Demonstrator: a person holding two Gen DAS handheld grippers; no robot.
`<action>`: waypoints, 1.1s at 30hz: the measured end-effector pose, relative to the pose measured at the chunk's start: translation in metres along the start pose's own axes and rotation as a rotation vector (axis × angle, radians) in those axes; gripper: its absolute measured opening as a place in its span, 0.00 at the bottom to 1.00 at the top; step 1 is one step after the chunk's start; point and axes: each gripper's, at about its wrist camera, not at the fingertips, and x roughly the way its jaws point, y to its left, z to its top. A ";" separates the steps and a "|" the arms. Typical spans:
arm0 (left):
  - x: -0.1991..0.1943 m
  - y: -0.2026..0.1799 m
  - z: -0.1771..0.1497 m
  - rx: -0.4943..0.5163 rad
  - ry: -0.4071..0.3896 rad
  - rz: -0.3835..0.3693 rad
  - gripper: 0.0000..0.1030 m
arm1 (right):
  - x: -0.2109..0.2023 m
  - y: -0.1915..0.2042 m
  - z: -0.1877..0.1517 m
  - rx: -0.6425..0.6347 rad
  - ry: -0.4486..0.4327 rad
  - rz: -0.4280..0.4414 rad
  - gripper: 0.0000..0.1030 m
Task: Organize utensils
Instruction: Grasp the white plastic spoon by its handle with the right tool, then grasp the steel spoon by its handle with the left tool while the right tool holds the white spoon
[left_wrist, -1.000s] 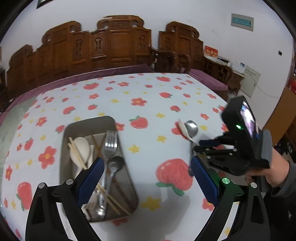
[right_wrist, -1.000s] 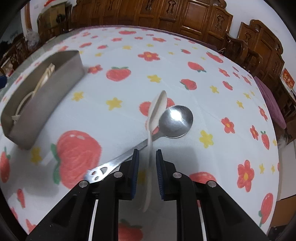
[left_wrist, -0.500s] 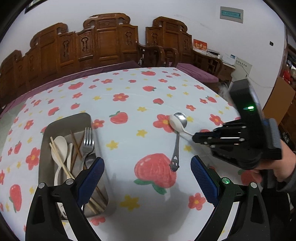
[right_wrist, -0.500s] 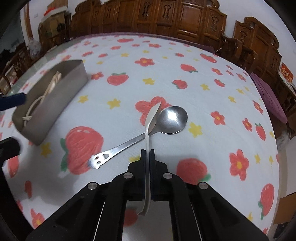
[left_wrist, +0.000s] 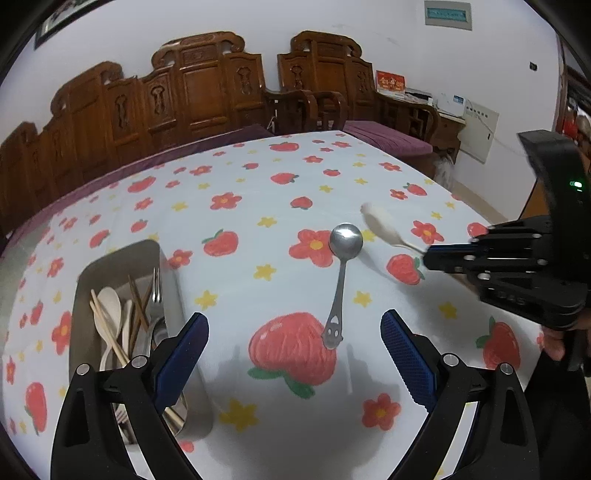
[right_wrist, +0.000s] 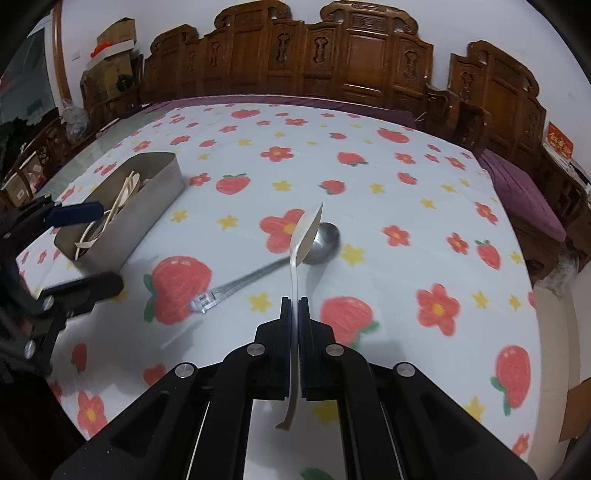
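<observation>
- Both views are evenly lit by soft indoor light, bright on the white tablecloth (left_wrist: 280, 435) and dimmer on the dark wooden chairs (right_wrist: 332, 62).
- A small glare spot sits on the bowl of the metal spoon (left_wrist: 346, 240).
- Soft grey shadows fall beneath the left gripper (left_wrist: 293, 350) in its own view.
- The white spoon (left_wrist: 380, 225) and right gripper (left_wrist: 428, 256) are motion-blurred.
- Fisheye bending curves the edges; the corners are black.
</observation>
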 end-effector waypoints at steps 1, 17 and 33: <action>0.001 -0.001 0.002 0.000 0.002 -0.001 0.88 | -0.004 -0.003 -0.003 0.000 0.000 -0.005 0.04; 0.069 -0.033 0.026 0.038 0.129 -0.037 0.60 | -0.011 -0.038 -0.046 0.035 0.015 -0.021 0.04; 0.136 -0.033 0.041 -0.032 0.279 -0.044 0.37 | -0.016 -0.052 -0.047 0.081 0.005 -0.002 0.04</action>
